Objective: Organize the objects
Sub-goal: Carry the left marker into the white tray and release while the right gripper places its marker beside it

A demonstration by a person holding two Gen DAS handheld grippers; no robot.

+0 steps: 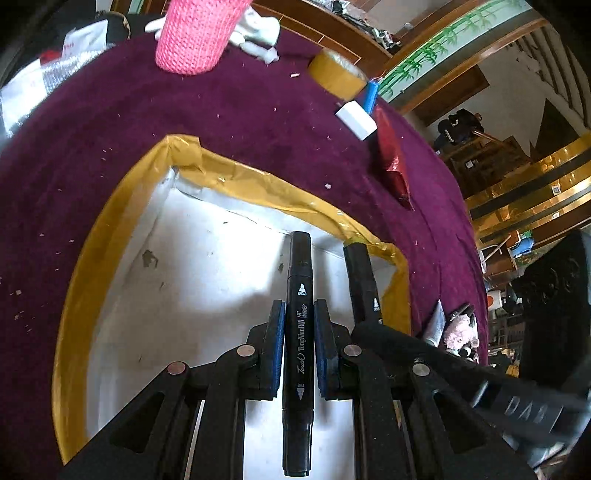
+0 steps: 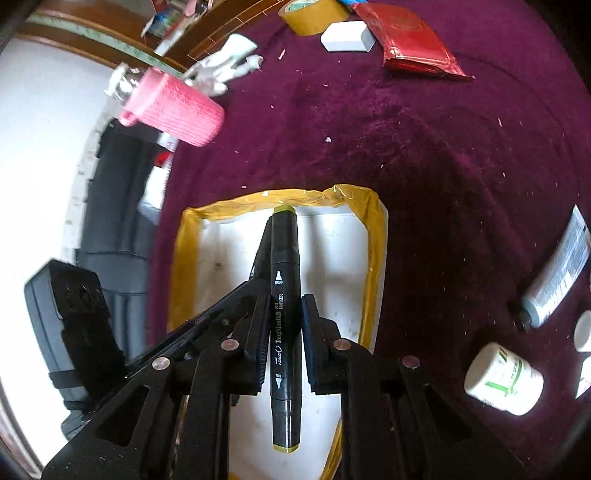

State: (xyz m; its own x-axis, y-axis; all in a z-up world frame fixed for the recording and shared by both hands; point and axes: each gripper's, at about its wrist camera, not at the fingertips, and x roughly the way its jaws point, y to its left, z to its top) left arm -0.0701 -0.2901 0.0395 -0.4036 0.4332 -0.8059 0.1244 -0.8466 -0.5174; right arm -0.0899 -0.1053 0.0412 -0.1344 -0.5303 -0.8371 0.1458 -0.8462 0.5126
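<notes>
marker (image 1: 299,332) within left hand-held gripper (image 1: 299,314)

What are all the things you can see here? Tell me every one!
markers: 2, black, one in each gripper, over the box; left one, right one with yellow-green ends
box: 1, white inside, yellow-taped rim, on the cloth
cloth: 1, dark purple, covers the table
knitted sleeve: 1, pink, far left
tape roll: 1, brown, far edge
eraser-like block: 1, white, beside the tape
foil packet: 1, red, far right
jar: 1, white with green print, on its side, right
tube: 1, grey-white, right
left gripper: black, shut on its marker
right gripper: black, shut on its marker
</notes>
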